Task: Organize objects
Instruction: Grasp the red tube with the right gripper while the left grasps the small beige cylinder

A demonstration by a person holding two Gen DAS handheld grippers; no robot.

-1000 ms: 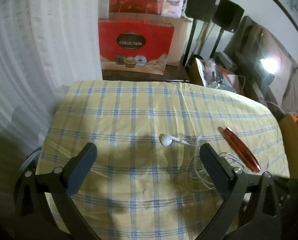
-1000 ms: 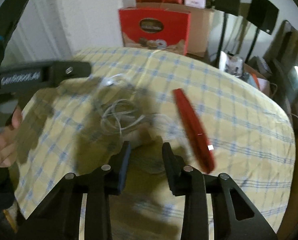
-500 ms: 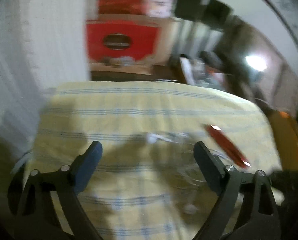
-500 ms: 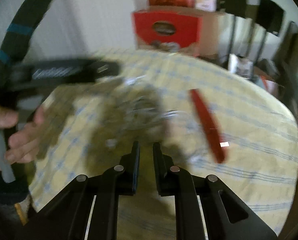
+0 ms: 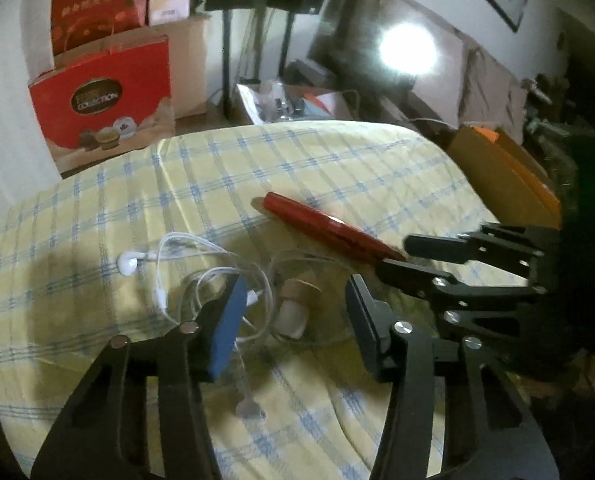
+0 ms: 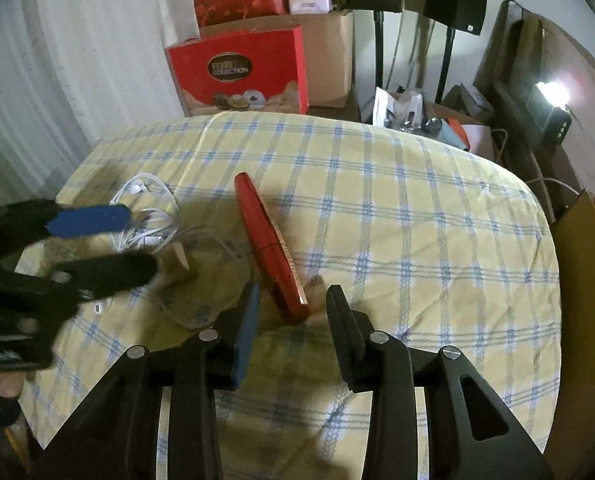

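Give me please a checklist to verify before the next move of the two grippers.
1. Left gripper jaws, just closing, straddle the small beige cylinder without touching it: ok.
2. Earphones clear of the left pads: not ok, cable loops lie at the blue pad.
3. Right gripper jaws, just opening, stand around the red case end: ok.
4. Grippers apart: ok.
5. Cylinder free of the cable: cannot tell.

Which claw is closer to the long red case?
Right. The right gripper has the red case's near end between its open jaws. The left gripper is off beside it, over the earphones.
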